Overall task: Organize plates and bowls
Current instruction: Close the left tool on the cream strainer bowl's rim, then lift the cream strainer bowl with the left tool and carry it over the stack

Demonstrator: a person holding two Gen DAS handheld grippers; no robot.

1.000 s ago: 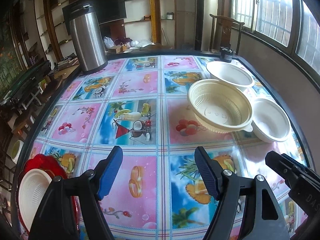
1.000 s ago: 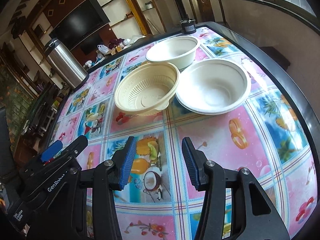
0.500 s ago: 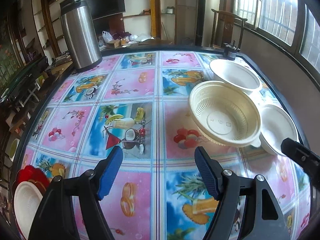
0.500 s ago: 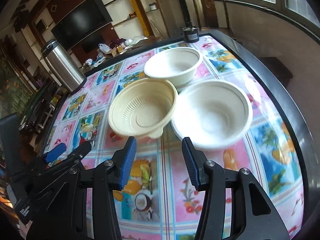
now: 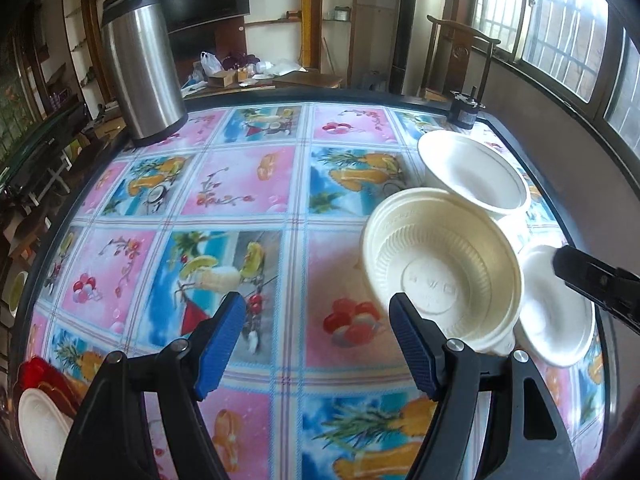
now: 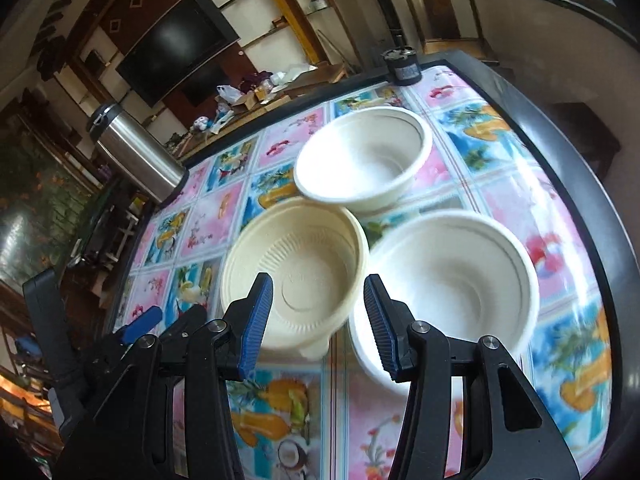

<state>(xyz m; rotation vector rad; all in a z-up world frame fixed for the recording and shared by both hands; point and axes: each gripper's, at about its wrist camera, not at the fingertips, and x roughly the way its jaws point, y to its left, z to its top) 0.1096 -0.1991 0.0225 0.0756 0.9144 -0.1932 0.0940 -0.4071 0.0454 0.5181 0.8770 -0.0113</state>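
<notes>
Bench (image 5: 256,184): glossy fruit-print covering, smooth, throwing window glare. Tall cylindrical steel flask (image 5: 140,68): brushed metal, soft sheen. Cream ribbed plastic bowl (image 6: 294,276): moulded ridges inside, slight shine. Two white round bowls (image 6: 366,164) (image 6: 452,284): smooth, matt, pulp-like. Left claw (image 5: 316,344) and right claw (image 6: 316,320): matt black plastic arms, blue finely ribbed pads (image 6: 256,320), small bright metal rivets.

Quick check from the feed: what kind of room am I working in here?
Most likely a home dining or living room: a fruit-print table with bowls, a steel flask, a TV and a wooden chair by windows.
</notes>
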